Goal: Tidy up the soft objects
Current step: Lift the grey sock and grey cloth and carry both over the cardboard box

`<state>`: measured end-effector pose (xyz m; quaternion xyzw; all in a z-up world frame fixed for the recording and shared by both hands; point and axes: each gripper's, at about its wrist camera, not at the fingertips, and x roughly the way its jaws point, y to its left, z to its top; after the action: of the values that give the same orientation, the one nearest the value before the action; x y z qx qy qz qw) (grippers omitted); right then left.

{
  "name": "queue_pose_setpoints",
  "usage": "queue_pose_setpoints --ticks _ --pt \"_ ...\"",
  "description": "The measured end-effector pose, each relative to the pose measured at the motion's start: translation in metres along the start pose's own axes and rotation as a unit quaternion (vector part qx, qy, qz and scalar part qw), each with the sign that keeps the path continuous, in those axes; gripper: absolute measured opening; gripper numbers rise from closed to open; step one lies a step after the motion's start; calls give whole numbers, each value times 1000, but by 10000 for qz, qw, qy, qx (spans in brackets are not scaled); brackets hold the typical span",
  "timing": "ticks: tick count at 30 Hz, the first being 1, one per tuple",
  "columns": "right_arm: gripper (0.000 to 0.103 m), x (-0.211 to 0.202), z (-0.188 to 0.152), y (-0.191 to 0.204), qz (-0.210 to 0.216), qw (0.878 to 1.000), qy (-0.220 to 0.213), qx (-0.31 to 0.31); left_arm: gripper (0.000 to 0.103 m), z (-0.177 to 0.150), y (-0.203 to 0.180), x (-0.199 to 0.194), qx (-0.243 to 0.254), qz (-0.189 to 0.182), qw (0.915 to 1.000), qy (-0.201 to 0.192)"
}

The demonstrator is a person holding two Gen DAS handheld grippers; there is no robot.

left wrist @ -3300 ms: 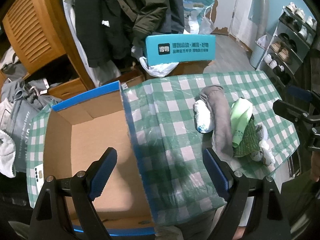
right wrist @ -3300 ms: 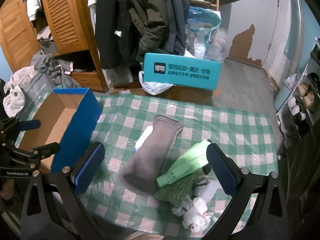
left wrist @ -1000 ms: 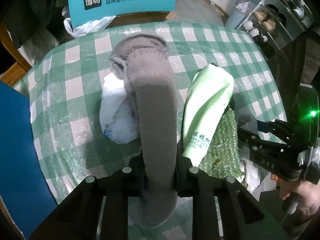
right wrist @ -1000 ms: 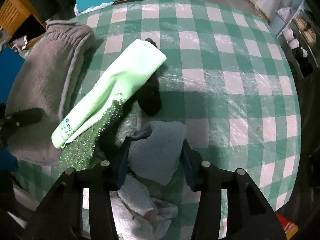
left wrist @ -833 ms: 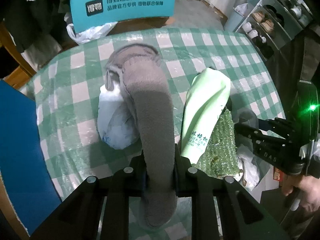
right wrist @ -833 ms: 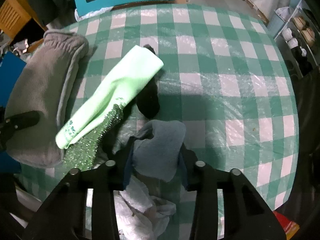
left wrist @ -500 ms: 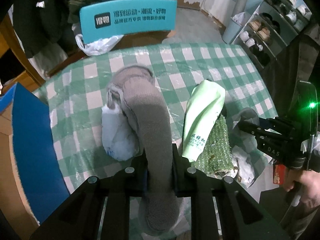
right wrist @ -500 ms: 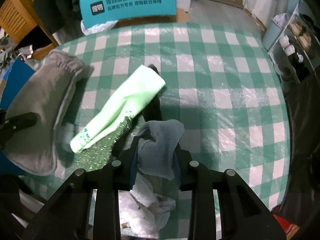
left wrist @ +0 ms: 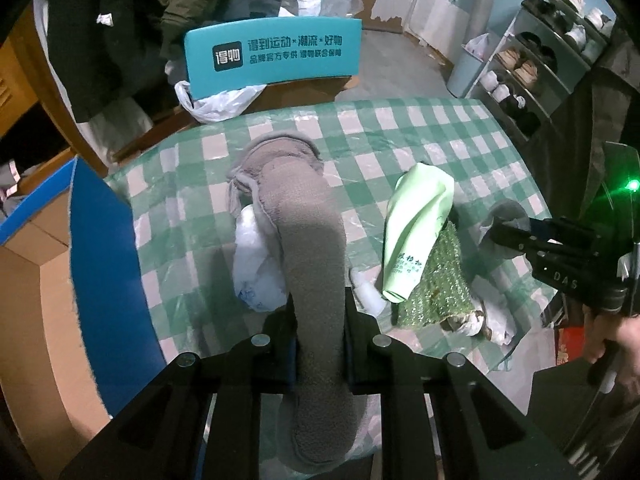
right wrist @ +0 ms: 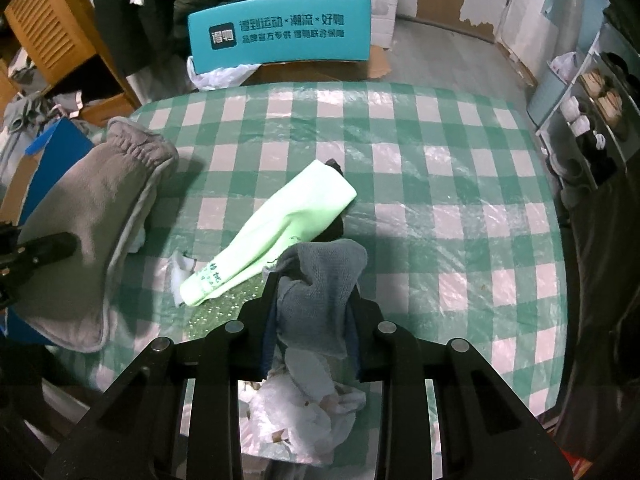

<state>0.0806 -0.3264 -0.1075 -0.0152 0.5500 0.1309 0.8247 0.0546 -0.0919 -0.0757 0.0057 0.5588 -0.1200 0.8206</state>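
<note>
Grey sock [left wrist: 308, 264] pinched betw. left tool [left wrist: 320, 344] tips.

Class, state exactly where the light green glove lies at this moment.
The light green glove lies on the checked tablecloth, mid-table in the right wrist view, right of the grey sock, its cuff over the sparkly green cloth.

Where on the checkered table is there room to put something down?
Bare tablecloth stretches right of the green glove and along the far edge by the teal sign. It's crowded near the front, where the gray slipper, glove and crumpled plastic bunch together.
</note>
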Motion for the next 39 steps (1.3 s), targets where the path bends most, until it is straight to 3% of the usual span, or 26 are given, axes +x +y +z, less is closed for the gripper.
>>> queue_pose_setpoints --ticks 20,39 --pt "28 -33 8 36 184 9987 -341 -339 16 -3 8 -53 103 -101 9976 -681" --pt "28 -72 21 86 455 9938 -703 -734 16 -17 31 -117 105 265 9905 -1346"
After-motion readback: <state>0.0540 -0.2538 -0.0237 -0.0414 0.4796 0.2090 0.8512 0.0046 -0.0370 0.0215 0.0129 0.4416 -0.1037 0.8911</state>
